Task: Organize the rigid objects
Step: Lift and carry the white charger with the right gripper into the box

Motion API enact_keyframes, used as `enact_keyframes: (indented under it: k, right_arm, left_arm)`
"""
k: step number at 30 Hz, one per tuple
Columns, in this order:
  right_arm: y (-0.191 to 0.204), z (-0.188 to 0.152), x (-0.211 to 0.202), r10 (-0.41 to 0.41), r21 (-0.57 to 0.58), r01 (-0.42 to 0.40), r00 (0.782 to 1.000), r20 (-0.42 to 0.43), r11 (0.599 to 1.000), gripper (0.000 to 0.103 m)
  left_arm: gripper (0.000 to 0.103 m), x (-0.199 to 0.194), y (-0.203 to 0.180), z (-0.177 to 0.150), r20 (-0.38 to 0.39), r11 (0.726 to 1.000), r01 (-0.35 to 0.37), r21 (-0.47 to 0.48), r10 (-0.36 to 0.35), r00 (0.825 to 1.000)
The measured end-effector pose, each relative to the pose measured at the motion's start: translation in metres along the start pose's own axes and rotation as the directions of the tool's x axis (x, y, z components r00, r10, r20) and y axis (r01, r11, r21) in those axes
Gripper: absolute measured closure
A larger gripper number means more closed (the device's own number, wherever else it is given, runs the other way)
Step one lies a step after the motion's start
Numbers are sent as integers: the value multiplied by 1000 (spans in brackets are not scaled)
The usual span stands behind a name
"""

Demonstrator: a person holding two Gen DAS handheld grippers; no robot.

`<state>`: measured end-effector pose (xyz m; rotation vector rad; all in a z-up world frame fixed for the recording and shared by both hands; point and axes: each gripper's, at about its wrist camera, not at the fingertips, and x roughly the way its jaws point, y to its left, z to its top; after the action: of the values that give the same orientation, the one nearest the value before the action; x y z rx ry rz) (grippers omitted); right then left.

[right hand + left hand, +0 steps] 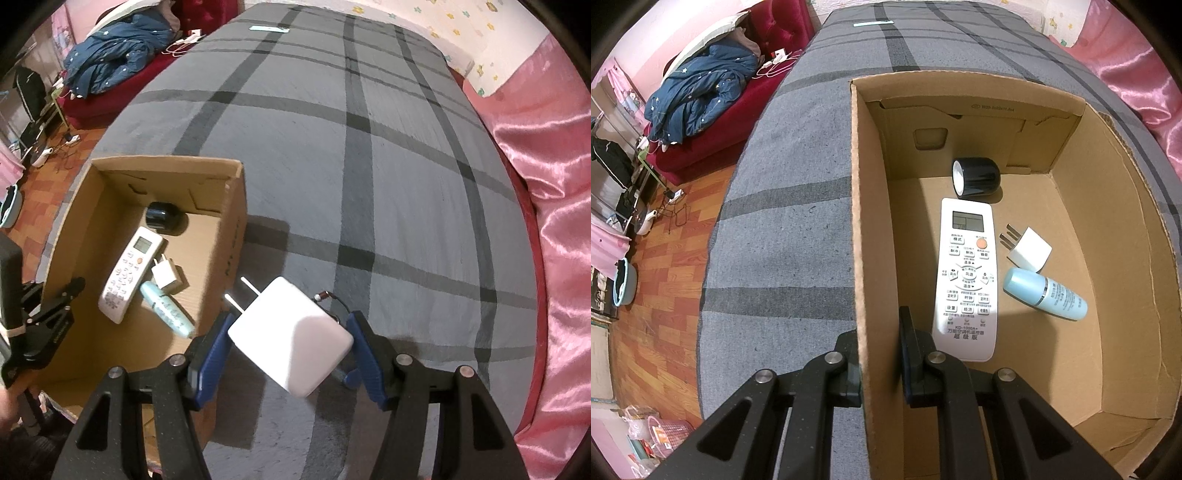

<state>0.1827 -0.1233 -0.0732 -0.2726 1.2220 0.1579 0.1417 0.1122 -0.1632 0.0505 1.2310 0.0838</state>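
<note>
A cardboard box (1108,236) lies open on the grey plaid bed. In it are a white remote (966,280), a black cylinder (977,176), a small white plug (1030,249) and a pale blue bottle (1045,293). My left gripper (877,332) is shut on the box's left wall, one finger inside and one outside. In the right wrist view my right gripper (290,321) is shut on a large white charger (291,336) with two prongs, held above the bed just right of the box (232,229). The prongs point up and left, toward the box.
The grey bedcover (369,166) stretches far and right, with a teal strip (267,28) at its far end. A pink satin quilt (554,221) borders the right side. A thin dark wire (327,295) lies under the charger. A red sofa (713,147) and wooden floor (665,288) lie left.
</note>
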Motion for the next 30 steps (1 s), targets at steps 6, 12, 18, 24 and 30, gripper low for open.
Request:
enact_keyframes:
  k: [6, 12, 18, 24, 30]
  right_arm:
    - [18, 6, -11, 18, -34, -18, 1000, 13, 999, 37]
    - [46, 9, -14, 43, -79, -41, 999, 17, 996, 37]
    - [71, 12, -14, 69, -112, -66, 997, 18, 992, 36]
    - [91, 16, -8, 86, -125, -83, 996, 16, 989, 36]
    - [108, 20, 4, 105, -128, -103, 994, 10, 986, 36]
  left_arm:
    - [89, 0, 0, 0, 0, 1000, -1, -1, 1, 1000]
    - [89, 0, 0, 0, 0, 1000, 2, -3, -2, 1000]
    - [89, 0, 1, 0, -1, 1000, 7, -6, -7, 1000]
    - [89, 0, 2, 0, -1, 1000, 8, -8, -8, 1000]
    - [89, 1, 2, 0, -2, 1000, 8, -9, -8, 1000]
